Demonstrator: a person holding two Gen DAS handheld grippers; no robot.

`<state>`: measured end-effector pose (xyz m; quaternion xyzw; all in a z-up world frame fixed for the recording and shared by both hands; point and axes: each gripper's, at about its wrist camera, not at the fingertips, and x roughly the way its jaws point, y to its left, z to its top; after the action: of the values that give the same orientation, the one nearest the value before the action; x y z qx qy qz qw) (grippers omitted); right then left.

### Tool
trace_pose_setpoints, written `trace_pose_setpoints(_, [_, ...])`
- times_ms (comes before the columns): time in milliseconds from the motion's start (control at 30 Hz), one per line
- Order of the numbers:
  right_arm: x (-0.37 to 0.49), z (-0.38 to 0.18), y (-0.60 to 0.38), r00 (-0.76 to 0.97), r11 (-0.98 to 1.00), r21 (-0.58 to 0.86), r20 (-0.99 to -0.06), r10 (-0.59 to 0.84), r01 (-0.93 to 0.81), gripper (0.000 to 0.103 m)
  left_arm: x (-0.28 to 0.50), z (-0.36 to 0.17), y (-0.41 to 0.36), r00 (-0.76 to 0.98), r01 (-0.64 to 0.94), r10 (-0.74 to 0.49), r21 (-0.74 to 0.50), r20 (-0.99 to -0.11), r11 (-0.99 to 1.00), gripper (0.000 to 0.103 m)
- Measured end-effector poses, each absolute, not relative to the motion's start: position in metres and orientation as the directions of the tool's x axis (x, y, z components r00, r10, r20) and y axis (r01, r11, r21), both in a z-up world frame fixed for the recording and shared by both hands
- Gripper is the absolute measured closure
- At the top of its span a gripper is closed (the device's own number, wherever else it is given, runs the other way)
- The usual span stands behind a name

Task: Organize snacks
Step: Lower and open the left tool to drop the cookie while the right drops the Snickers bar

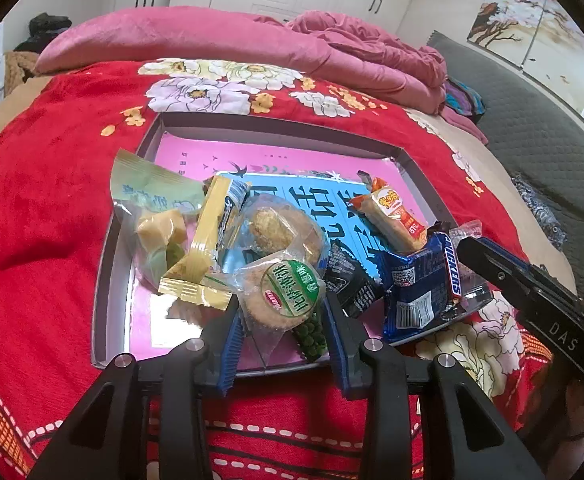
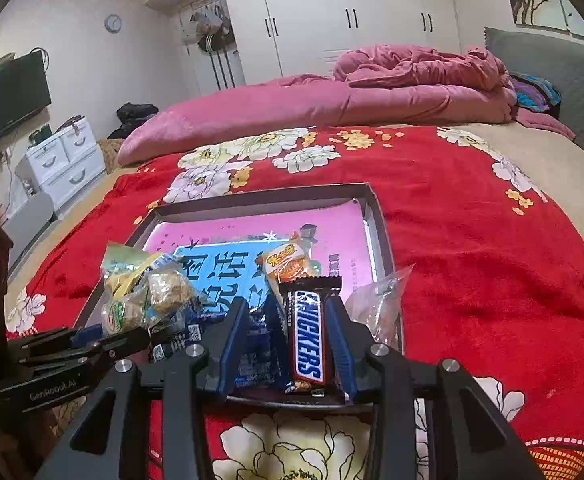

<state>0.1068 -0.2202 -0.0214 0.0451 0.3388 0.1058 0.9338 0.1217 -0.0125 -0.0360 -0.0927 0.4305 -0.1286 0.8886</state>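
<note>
A shallow grey box (image 1: 110, 256) lined with pink and blue paper lies on the red bed cover and holds a pile of wrapped snacks. My left gripper (image 1: 284, 312) is open, its jaws on either side of a round cookie pack with a green label (image 1: 288, 296); a bag of green peas (image 1: 311, 336) lies just below it. My right gripper (image 2: 288, 320) is open around a Snickers bar (image 2: 307, 336), which rests against the right finger (image 2: 341, 344). In the left wrist view the Snickers (image 1: 451, 268) lies on a blue packet (image 1: 415, 296).
Other snacks in the box: a green bag of yellow cubes (image 1: 156, 216), a yellow packet (image 1: 208, 248), an orange-wrapped cake (image 1: 391, 216), a black packet (image 1: 347, 276), a clear bag (image 2: 379, 304). Pink duvet (image 2: 331, 96) lies behind. Wardrobes stand at the back.
</note>
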Motion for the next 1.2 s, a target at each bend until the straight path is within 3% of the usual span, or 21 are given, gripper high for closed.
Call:
trace_pose_setpoints(500, [0.109,-0.031,-0.207,0.711,0.973,0.126,-0.665,0.226,-0.192,0.063,0.121,-0.031,-0.012,0.616,0.146,-0.299,-0.267,-0.729,0.953,0.057])
trace_pose_setpoints(900, [0.108,-0.032,-0.207,0.706,0.974,0.121,-0.672,0.222,-0.191,0.063,0.117,-0.026,-0.01,0.632,0.14,-0.296,-0.269,-0.716,0.953,0.037])
trace_pose_setpoints(1000, [0.109,-0.034,-0.206,0.698,0.975,0.12,-0.682,0.218,-0.188,0.056,0.116,-0.025,-0.01,0.637,0.139,-0.292,-0.265,-0.714,0.954,0.035])
trace_pose_setpoints(1200, [0.11,-0.035,-0.206,0.693,0.975,0.119,-0.687,0.218,-0.189,0.055,0.116,-0.023,-0.01,0.641,0.145,-0.296,-0.266,-0.708,0.953,0.031])
